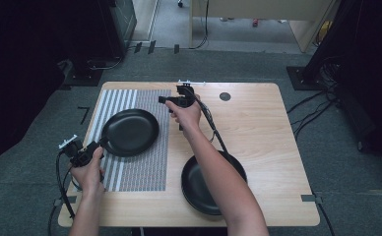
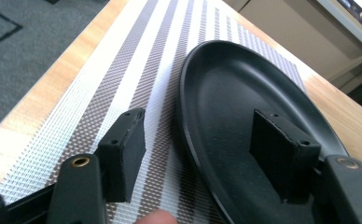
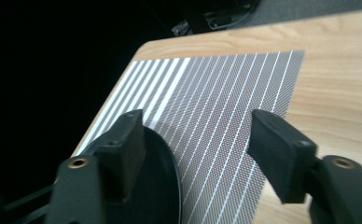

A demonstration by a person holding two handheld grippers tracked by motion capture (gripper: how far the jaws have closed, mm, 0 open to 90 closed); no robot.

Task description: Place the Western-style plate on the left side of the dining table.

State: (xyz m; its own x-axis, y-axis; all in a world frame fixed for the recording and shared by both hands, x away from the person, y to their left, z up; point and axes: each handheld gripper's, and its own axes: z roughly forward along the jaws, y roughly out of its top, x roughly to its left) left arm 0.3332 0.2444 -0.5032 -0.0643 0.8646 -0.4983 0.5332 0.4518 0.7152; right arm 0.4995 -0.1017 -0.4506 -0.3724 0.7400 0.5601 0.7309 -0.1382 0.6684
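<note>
In the high view, a wooden table [image 1: 258,128] carries a striped placemat [image 1: 135,172] on its left part. A black plate [image 1: 130,132] lies on the placemat. A second black plate [image 1: 199,189] lies on the bare wood near the front edge, partly under the right forearm. The left gripper [image 1: 96,145] is at the near left rim of the first plate. The right gripper [image 1: 165,100] is above the far right corner of the placemat. I can read no writing or brand on any thing here.

In the left gripper view, the jaws stand wide apart; one is over the placemat [image 2: 123,70], the other over the plate [image 2: 235,93], with the rim between them, and they hold nothing.

In the right gripper view, the jaws also stand wide apart and hold nothing. Below them are the placemat [image 3: 226,93] and the plate's edge [image 3: 163,186].
</note>
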